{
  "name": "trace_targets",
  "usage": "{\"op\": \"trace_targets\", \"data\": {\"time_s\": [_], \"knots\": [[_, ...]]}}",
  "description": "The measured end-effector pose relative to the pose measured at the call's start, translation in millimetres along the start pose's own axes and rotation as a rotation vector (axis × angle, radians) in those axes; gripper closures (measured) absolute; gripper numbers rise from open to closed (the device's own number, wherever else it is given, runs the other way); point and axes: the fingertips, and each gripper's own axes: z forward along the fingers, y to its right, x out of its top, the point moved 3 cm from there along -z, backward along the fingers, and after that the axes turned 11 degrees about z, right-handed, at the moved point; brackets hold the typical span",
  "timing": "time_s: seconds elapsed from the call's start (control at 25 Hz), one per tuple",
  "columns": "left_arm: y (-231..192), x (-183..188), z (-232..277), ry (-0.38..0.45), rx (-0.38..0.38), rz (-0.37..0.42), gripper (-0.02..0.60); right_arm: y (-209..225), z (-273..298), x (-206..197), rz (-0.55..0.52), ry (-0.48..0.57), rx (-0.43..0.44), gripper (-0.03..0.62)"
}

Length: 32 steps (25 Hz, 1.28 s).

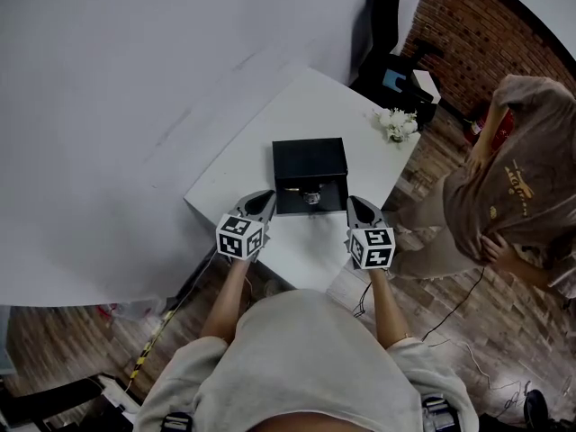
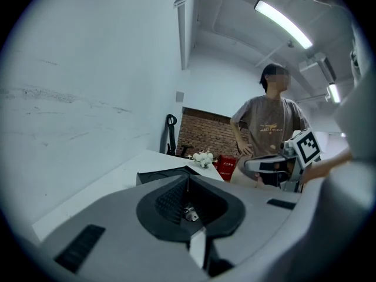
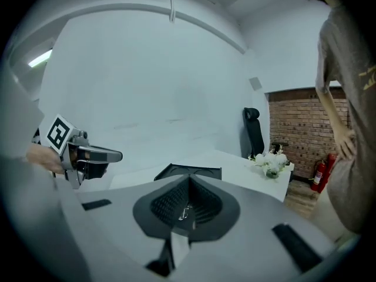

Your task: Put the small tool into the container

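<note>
The left gripper (image 1: 267, 196) and right gripper (image 1: 354, 202) both have their jaws pressed together on nothing, one at each near corner of the black box (image 1: 310, 158). The small shiny tool (image 1: 311, 198) lies in the box's near part. It is too small to tell its long axis or heading.

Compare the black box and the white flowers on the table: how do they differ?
The black box is dark, square and flat-topped, while the flowers are a pale, irregular bunch. The black box is clearly larger than the flowers. The black box sits mid-table toward the near edge, and the flowers stand at the far right corner. Both rest on the white table.
</note>
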Motion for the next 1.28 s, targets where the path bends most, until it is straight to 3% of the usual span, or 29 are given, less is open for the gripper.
{"op": "trace_targets", "data": {"time_s": [0.28, 1.28], "knots": [[2, 6, -2, 0.015, 0.006, 0.003, 0.569, -6, -6, 12, -0.049, 0.03, 0.008, 0.595], [-6, 9, 6, 0.03, 0.011, -0.02, 0.569, -2, -1, 3, -0.044, 0.009, 0.002, 0.595]]}}
